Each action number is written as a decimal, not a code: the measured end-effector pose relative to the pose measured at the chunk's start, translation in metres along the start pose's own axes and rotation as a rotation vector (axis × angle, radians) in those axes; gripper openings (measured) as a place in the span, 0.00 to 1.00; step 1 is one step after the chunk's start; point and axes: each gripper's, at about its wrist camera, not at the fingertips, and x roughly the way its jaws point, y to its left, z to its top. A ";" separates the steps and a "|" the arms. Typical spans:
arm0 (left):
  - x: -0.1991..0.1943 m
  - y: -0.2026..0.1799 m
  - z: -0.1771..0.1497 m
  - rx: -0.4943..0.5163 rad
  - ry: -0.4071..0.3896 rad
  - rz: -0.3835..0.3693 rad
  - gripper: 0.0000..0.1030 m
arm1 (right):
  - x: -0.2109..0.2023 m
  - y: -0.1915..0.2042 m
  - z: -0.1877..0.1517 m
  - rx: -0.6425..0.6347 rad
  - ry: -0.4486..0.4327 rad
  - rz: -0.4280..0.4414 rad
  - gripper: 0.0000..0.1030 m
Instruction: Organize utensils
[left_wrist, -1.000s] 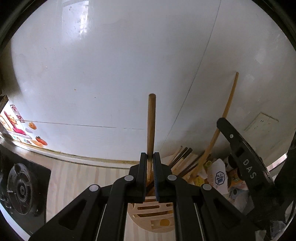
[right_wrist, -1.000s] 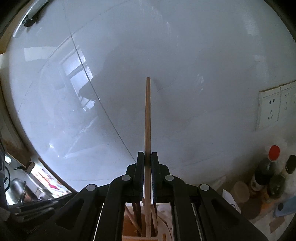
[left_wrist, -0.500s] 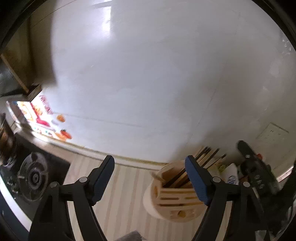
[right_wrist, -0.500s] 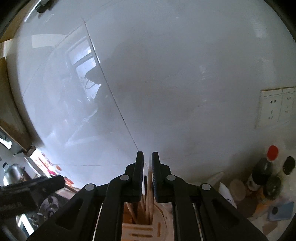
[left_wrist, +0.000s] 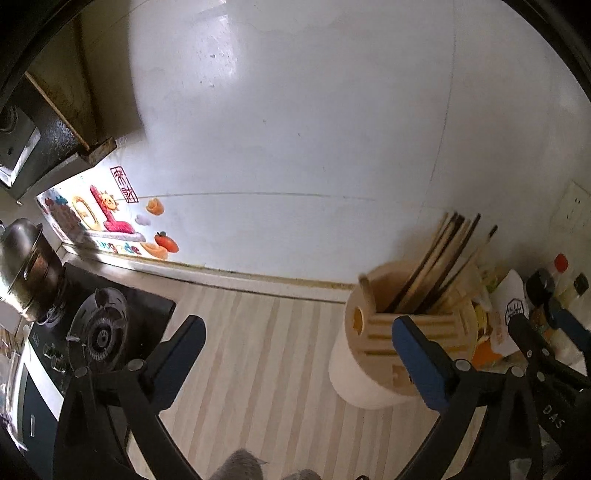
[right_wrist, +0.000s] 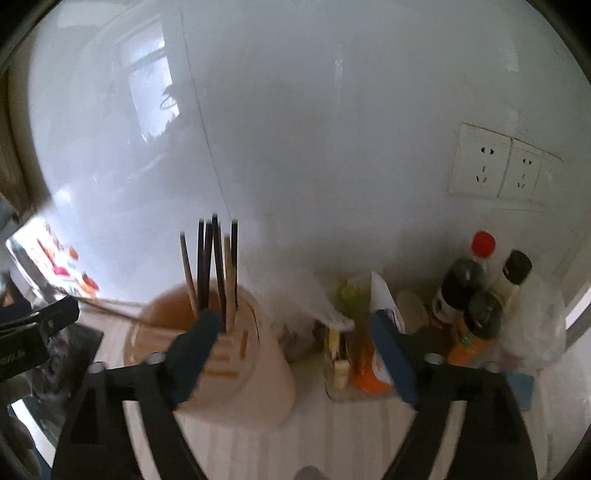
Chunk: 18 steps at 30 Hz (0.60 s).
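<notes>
The striped counter (left_wrist: 280, 354) runs under both grippers, its near edge cut off by the frame. The gas stove (left_wrist: 99, 332) lies beyond the left gripper's (left_wrist: 299, 354) left finger, partly hidden by it. The utensil holder (left_wrist: 373, 347) stands behind that gripper's right finger (left_wrist: 417, 354), which hides its right side. Chopsticks (left_wrist: 439, 258) lean out of its top. Both grippers are spread wide, empty. The right gripper (right_wrist: 291, 350) view is blurred; bottles (right_wrist: 476, 291) beyond its right finger are hard to read.
</notes>
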 end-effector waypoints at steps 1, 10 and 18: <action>-0.001 0.000 -0.003 -0.001 -0.001 0.006 1.00 | -0.002 0.000 -0.002 -0.009 0.005 -0.007 0.94; -0.036 -0.001 -0.026 -0.023 -0.020 0.017 1.00 | -0.031 -0.005 -0.009 -0.053 0.013 -0.075 0.98; -0.100 0.007 -0.049 -0.003 -0.095 -0.015 1.00 | -0.103 -0.004 -0.017 -0.076 -0.069 -0.150 1.00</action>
